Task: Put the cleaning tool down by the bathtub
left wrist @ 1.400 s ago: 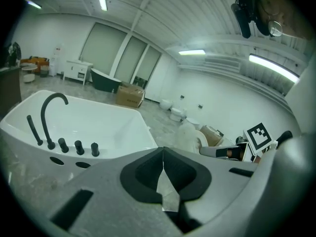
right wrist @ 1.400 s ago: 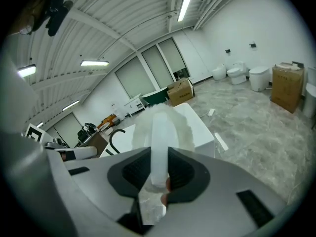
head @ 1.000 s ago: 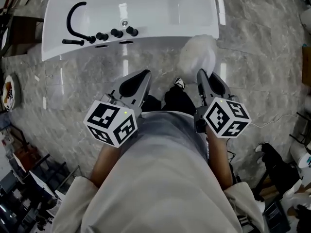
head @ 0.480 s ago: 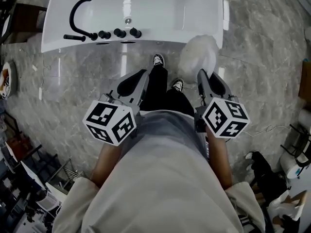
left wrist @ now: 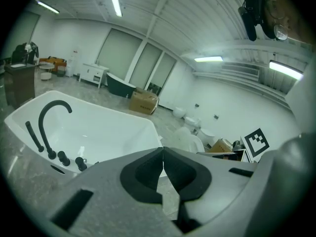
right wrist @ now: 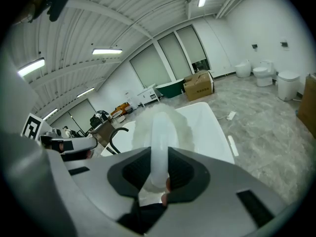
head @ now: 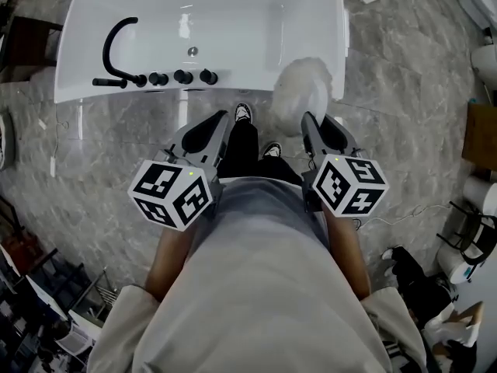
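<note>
Fingers (right wrist: 188, 174) of the right gripper (right wrist: 159, 157) are clamped on the translucent white handle of the cleaning tool (right wrist: 160, 125). Its fluffy white head (head: 303, 92) sticks out ahead of them. In the head view the head shows against the near right corner of the bathtub (head: 233, 14), apparently held up off the marble floor (head: 116, 154). The left gripper (left wrist: 163, 152) has its fingers together on nothing and sits level with the right one, in front of the person's body.

I judge the step in hand to be the carry to the tub, with the set-down not yet begun. The next move calls for lowering the right gripper until the tool rests on the floor just beside the tub's outer wall, then parting the fingers.
</note>
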Demonstrator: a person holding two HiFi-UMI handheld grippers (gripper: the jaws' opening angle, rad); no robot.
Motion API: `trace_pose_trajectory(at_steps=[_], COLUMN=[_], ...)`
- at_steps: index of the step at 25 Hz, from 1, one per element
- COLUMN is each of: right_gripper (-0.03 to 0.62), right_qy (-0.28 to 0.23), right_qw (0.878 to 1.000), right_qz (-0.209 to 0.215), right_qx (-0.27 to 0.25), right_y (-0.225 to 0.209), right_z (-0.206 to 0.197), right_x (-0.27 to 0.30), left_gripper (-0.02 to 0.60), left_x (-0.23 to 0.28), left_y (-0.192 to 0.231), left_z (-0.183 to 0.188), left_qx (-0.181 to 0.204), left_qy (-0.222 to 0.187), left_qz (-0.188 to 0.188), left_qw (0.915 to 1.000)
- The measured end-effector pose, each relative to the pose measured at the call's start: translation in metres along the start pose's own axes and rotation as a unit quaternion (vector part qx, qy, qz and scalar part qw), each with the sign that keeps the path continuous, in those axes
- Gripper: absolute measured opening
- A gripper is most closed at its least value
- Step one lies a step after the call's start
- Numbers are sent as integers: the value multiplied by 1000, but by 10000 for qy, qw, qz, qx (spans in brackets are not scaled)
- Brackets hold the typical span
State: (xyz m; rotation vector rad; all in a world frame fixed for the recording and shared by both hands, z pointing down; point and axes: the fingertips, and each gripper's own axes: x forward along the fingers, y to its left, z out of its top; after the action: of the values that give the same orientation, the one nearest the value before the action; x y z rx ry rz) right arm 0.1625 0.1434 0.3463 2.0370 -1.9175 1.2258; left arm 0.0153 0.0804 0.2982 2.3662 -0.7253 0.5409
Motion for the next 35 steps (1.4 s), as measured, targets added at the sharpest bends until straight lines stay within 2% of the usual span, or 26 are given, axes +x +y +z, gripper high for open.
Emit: trace_pose_trajectory(at_steps=[13,19,29,35], right_gripper=[80,80,80,80], right_qy=[212,141,175,297], right_qw=[9995,9996,9980,9962], right_qz=[169,170,-176,-343], right_qx=[-137,-188,-575,-750], right_y=[33,42,54,52], right_z=[37,53,62,65], right_x=[66,80,110,127], left_gripper=[9,9,9,9], left_x=[26,41,56,59], left_y=[59,70,104,125], left_z=[63,84,101,107], left_qx=[-180,-8,154,180], left_qy=[-293,-292,-156,-181], left_qz=[-183,-370,-581,-540], left_qw=[9992,9989,9981,9982])
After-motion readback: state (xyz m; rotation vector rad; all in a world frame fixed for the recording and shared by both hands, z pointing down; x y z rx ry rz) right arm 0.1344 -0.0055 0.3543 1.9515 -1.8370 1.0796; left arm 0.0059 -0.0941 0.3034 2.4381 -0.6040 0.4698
